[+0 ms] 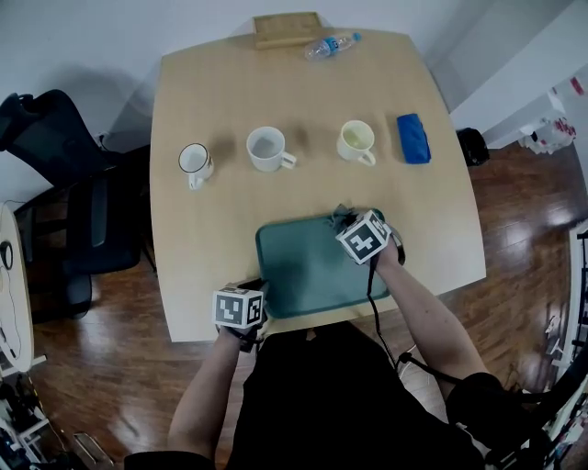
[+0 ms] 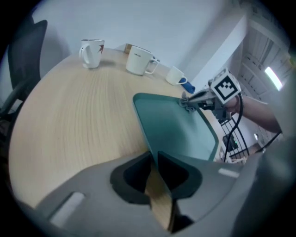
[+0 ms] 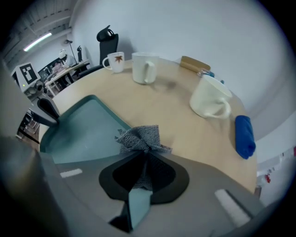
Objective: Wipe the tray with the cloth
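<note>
The teal tray [image 1: 303, 271] lies flat on the table [image 1: 211, 239] at the edge nearest the person, and its inner surface is bare. The grey cloth [image 3: 138, 137] sits bunched at the tray's far right corner. It is pinched in the right gripper [image 3: 141, 155], whose jaws are clamped on the fabric with a tuft sticking out past the tips. The left gripper [image 2: 154, 159] has its jaws closed on the tray's near left rim, which should pin the tray against sliding. I judge the wiping to be at the start or end of a stroke, since the cloth is by the rim rather than mid-tray. The next move calls for pressing the wad down and dragging it across toward the left side while the left grip holds firm. Beyond the tray and well apart from it, three mugs [image 1: 268, 149] stand in a row with a blue roll [image 1: 412, 138] at the right end. A bottle [image 1: 331, 43] and a wooden block [image 1: 287, 27] lie at the far edge.
</note>
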{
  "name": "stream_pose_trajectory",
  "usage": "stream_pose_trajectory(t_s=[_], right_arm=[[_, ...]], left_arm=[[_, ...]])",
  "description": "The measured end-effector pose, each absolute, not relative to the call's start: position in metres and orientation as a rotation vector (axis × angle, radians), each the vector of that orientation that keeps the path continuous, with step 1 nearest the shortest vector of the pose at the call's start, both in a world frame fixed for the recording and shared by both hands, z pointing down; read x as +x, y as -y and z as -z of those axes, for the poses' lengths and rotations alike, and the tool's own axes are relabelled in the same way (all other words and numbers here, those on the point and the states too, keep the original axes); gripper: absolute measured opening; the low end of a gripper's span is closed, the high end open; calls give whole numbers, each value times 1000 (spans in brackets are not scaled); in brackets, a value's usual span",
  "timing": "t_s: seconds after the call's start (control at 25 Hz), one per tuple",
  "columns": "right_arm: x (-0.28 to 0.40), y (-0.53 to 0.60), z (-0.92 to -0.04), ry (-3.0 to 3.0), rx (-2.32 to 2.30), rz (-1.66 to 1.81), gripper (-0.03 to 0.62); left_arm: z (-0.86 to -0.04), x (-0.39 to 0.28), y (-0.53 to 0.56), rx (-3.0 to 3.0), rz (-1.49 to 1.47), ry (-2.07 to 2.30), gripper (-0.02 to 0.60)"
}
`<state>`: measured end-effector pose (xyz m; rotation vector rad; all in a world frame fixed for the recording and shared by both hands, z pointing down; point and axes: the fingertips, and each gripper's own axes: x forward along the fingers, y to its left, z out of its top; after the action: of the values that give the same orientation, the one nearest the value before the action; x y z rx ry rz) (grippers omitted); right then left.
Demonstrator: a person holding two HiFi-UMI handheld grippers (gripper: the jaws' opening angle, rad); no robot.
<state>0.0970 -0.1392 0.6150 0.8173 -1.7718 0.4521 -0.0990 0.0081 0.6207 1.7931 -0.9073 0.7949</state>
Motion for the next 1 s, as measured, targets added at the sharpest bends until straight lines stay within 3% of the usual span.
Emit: stream_pose_trajectory(t_s=[0.2, 0.56, 1.0], right_arm=[[167, 144, -617, 1744, 795, -391, 38], [155, 89, -616, 1863, 264, 79, 38], [157, -45, -618, 1908, 4, 115, 38]], left_arm=[[-621, -98, -8, 1766, -799, 957, 52], [-622, -101, -3, 1709, -785, 1057, 48], [-623, -104, -1, 1692, -779, 1137, 43]])
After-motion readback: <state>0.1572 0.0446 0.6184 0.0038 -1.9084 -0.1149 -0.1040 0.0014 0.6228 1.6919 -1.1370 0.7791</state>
